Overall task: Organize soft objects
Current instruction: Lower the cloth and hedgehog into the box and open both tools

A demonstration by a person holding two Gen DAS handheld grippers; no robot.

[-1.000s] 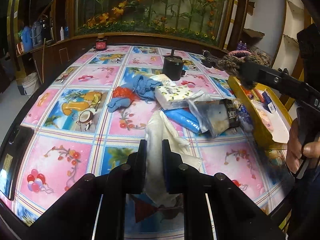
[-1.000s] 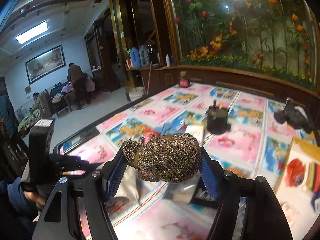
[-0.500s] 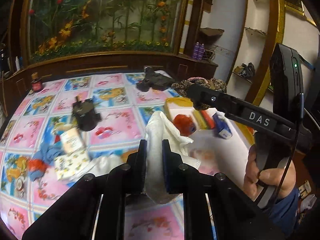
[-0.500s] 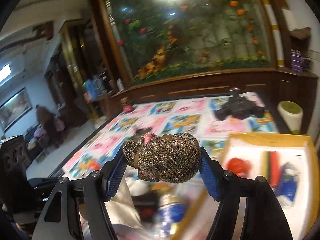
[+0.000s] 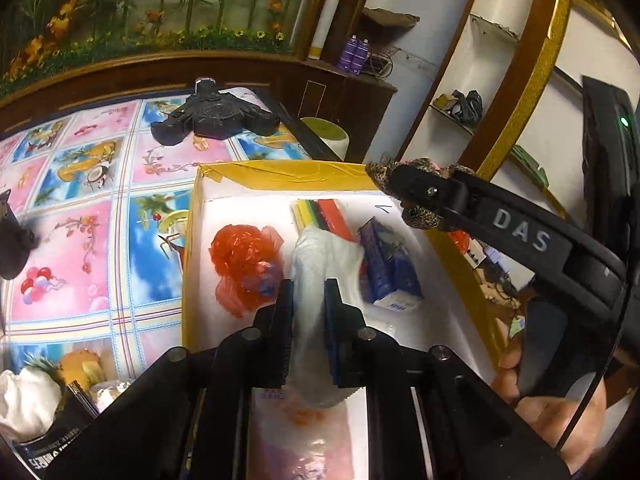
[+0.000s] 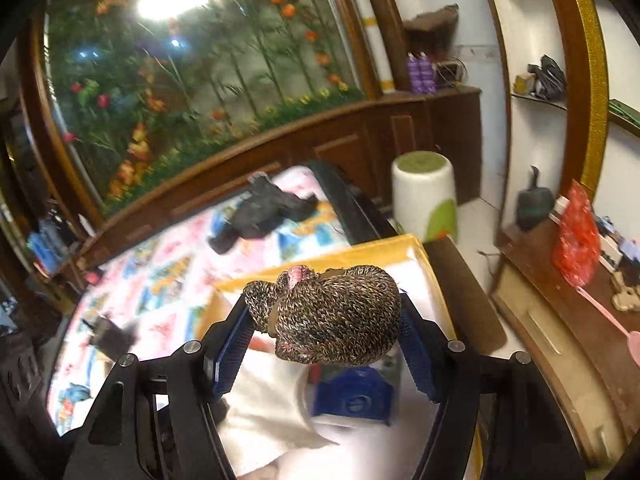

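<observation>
Hanging between the closed left tongs point(image 5: 308, 304), a white cloth point(image 5: 320, 256) is pinched above the yellow-edged box point(image 5: 280, 172). A brown knitted bundle point(image 6: 332, 316) is squeezed by the right tongs point(image 6: 326, 344), with a blue pack point(image 6: 352, 396) below them.

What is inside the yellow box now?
Inside the yellow box lie a red plastic bag, coloured sticks and a blue carton. The white cloth in the left tongs covers part of the floor.
</observation>
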